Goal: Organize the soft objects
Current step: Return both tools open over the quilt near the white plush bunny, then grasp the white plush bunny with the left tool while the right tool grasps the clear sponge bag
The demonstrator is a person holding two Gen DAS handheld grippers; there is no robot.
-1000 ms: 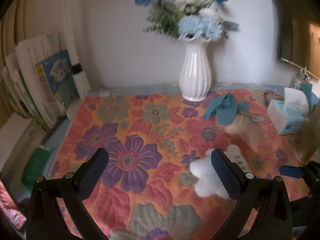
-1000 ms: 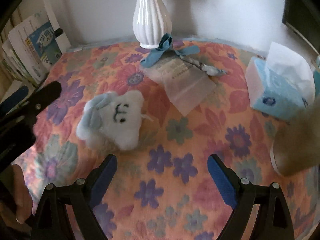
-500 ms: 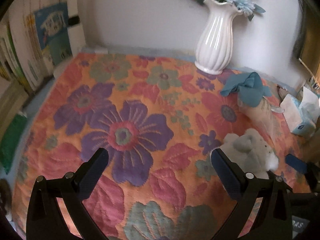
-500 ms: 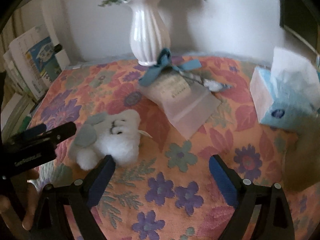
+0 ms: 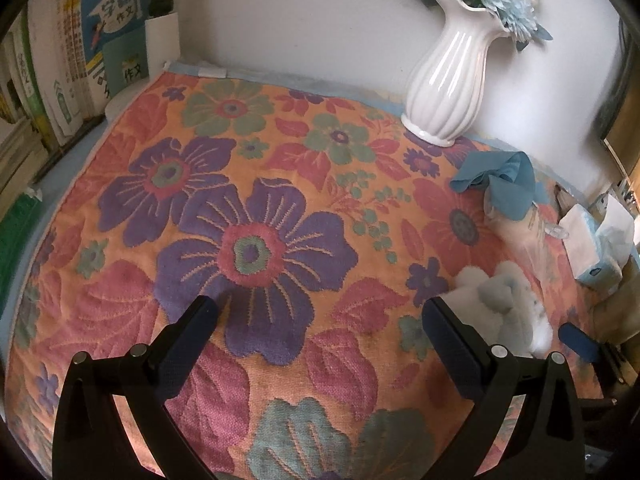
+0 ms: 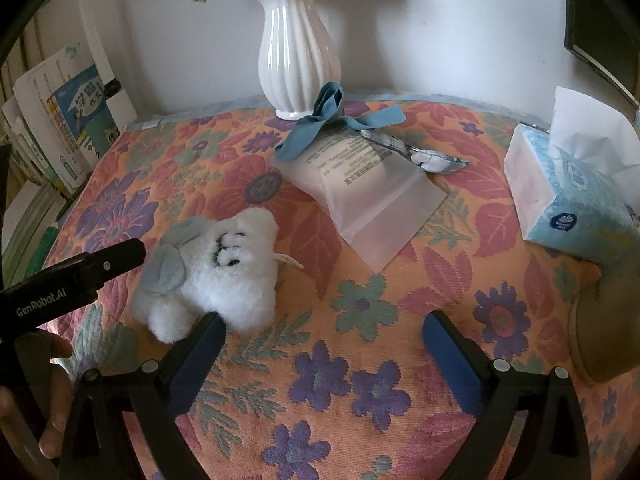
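1. The right tool (image 6: 323, 330) points down at the flowered cloth (image 6: 360, 360) on the table, its jaws opening wide with nothing between them — only cloth shows in the gap.
2. Just ahead of its left finger (image 6: 200, 344) lies the white plush toy (image 6: 224, 272), a fluffy thing with grey-blue ears and a stitched face, resting on the cloth and touched by no pad that I can see.
3. The left tool (image 5: 318, 318) is spread wide too, empty, over a big purple flower in the pattern; the plush toy (image 5: 504, 304) sits just past its right finger (image 5: 452, 336), apart from it.
4. In the right wrist view one black finger of the left tool comes in from the left, its tip near the toy's ear; whether it touches is hard to say from this angle.
5. Farther ahead of the right tool lies a frosted plastic pouch (image 6: 368, 196), a blue cloth strip (image 6: 320, 124) draped over its far end.
6. Beside the pouch, to the right, rests a small patterned fabric piece (image 6: 424, 156).
7. At the back, by the wall, stands a white ribbed vase (image 6: 298, 44) of blue flowers.
8. Far right — a blue tissue box (image 6: 572, 200); at the left edge, upright books (image 6: 64, 128).
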